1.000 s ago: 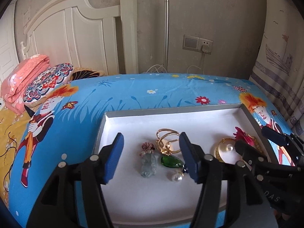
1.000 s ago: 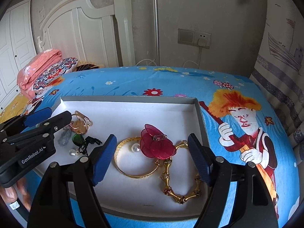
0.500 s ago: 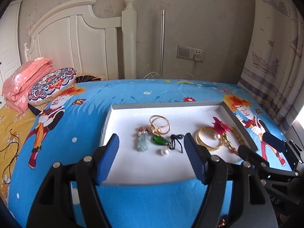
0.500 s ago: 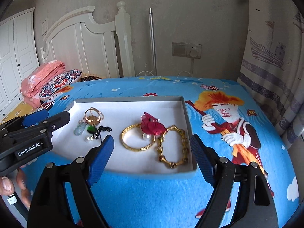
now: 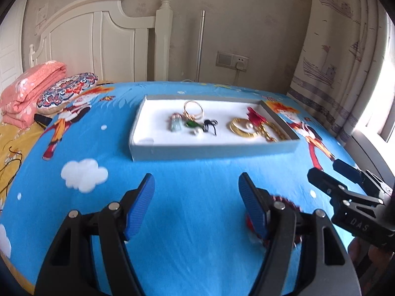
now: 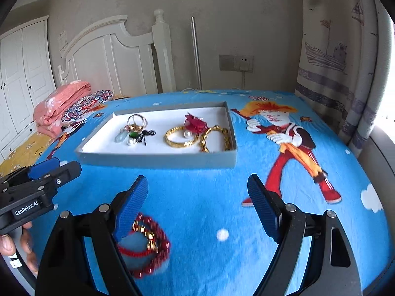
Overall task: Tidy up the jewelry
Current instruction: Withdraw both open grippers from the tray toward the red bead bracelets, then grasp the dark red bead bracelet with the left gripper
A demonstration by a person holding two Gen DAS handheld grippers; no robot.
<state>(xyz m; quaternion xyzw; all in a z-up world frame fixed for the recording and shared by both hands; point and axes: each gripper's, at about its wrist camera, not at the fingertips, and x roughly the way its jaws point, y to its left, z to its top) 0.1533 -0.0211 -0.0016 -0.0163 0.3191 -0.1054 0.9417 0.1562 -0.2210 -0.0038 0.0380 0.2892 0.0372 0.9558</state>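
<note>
Bedroom, blue cartoon-print bedspread.

1. Grey tray, white lining, flat on the bedspread at 12 o'clock from both grippers, well apart from them. Contents, left to right in the right wrist view:
- gold rings, near the far wall;
- pale pendant, green stone, black cord and a small pearl, clustered just in front of the rings;
- gold bangle with a pearl inside its loop;
- red flower ornament overlapping the bangle's far edge;
- gold link bracelet against the tray's right wall.

2. Red bead bracelet with gold beads, on the bedspread outside the tray, blurred, partly hidden behind the right gripper's left finger.

3. Left gripper: blue-padded fingers spread apart, nothing between them.

4. Right gripper: fingers spread wide, only bedspread between them.

5. Background at 10 o'clock: white headboard, folded pink blanket.
</note>
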